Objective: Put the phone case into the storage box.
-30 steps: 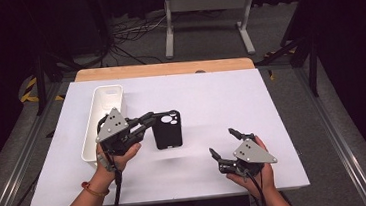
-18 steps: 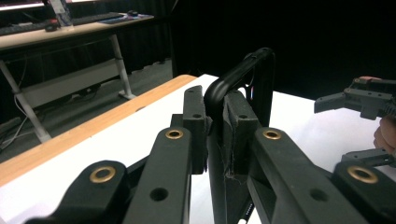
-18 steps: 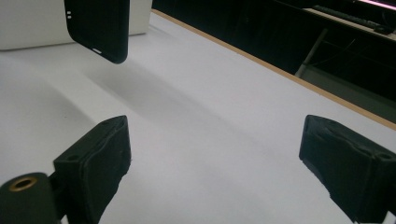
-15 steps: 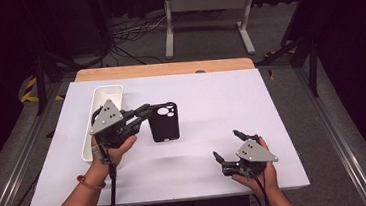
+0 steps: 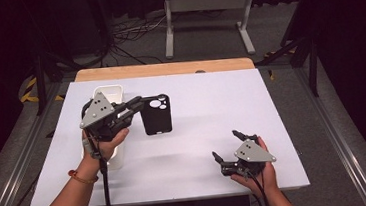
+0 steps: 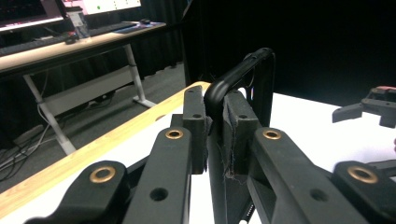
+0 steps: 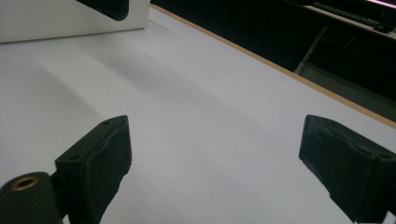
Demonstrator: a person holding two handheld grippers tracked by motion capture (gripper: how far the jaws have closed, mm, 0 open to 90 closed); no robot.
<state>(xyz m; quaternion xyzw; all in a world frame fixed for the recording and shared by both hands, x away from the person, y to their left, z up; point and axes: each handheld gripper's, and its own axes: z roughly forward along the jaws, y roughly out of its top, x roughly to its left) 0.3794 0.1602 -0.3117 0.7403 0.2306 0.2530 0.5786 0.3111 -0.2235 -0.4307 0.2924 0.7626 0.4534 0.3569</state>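
Observation:
A black phone case with a camera cut-out hangs above the white table, held by one edge. My left gripper is shut on that edge, and in the left gripper view both pads clamp the case's rim. My right gripper rests low near the table's front right, jaws wide apart with nothing between them. Within the last second its jaws came a little wider. In the right gripper view its two pads frame bare table.
A long white tray lies along the table's left side, partly under my left hand; its wall is also in the right gripper view. A wooden strip edges the far side. Metal stand legs and cables sit on the floor beyond.
My left gripper has lifted the phone case and carried it a little toward the far side. The right hand has stayed about where it was.

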